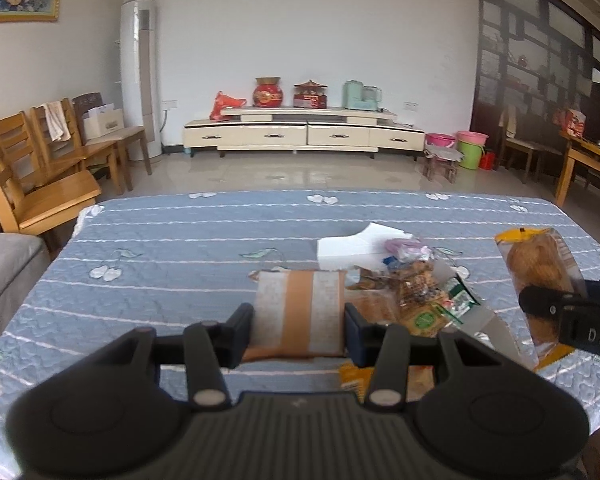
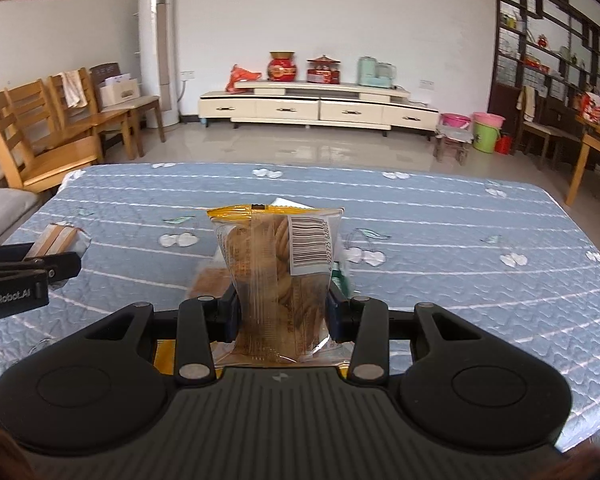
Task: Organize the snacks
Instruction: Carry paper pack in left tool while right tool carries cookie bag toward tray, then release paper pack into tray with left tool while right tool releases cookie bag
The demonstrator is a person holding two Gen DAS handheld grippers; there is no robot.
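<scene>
Left wrist cam: our left gripper [image 1: 298,330] is clamped on a tan-striped pack [image 1: 300,312], and our right gripper [image 2: 282,312] pinches a cookie bag [image 2: 278,264] over the table [image 2: 460,248].

bare tablecloth [image 1: 160,248] left of snack pile [image 1: 416,284]

left gripper [image 1: 298,328] jaws clamped, right gripper [image 2: 283,312] jaws clamped, side by side
</scene>
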